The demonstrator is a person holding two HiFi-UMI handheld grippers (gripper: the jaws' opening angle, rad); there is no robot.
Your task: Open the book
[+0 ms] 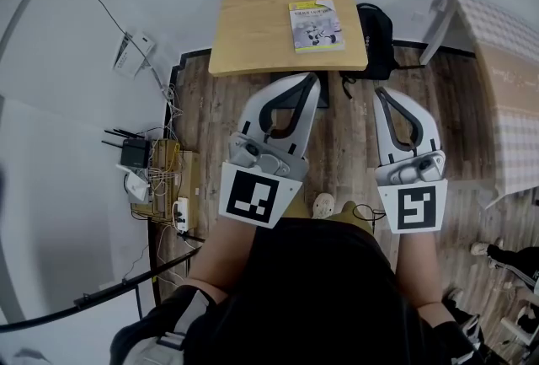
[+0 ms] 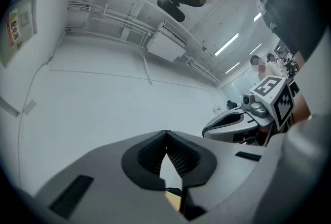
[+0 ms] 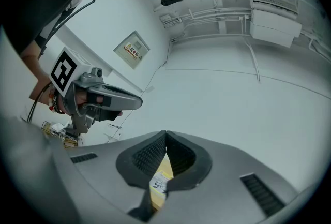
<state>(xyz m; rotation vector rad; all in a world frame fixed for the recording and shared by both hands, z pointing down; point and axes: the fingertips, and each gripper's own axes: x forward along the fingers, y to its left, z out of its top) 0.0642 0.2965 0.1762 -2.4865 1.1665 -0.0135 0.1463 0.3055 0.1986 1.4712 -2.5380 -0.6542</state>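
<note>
Book (image 1: 316, 24) lies closed, cover up, on the wooden surface (image 1: 253, 18) at twelve o'clock in the head view, toward the surface's three o'clock side; nothing of the task looks done, and reaching the book, catching its cover and lifting it are all left; left gripper (image 1: 317, 78) and right gripper (image 1: 381, 92) hang side by side at six o'clock of the surface, apart from the book, over the plank floor.

Left gripper view looks at a bare wall and ceiling; its fingers (image 2: 152, 154) meet at the tips with nothing clamped; the right gripper sits at three o'clock; no book shows here.

Right gripper view shows its fingers (image 3: 147, 155) together too, empty; a yellow printed sliver below the tips, at six o'clock, may be the book.
</note>
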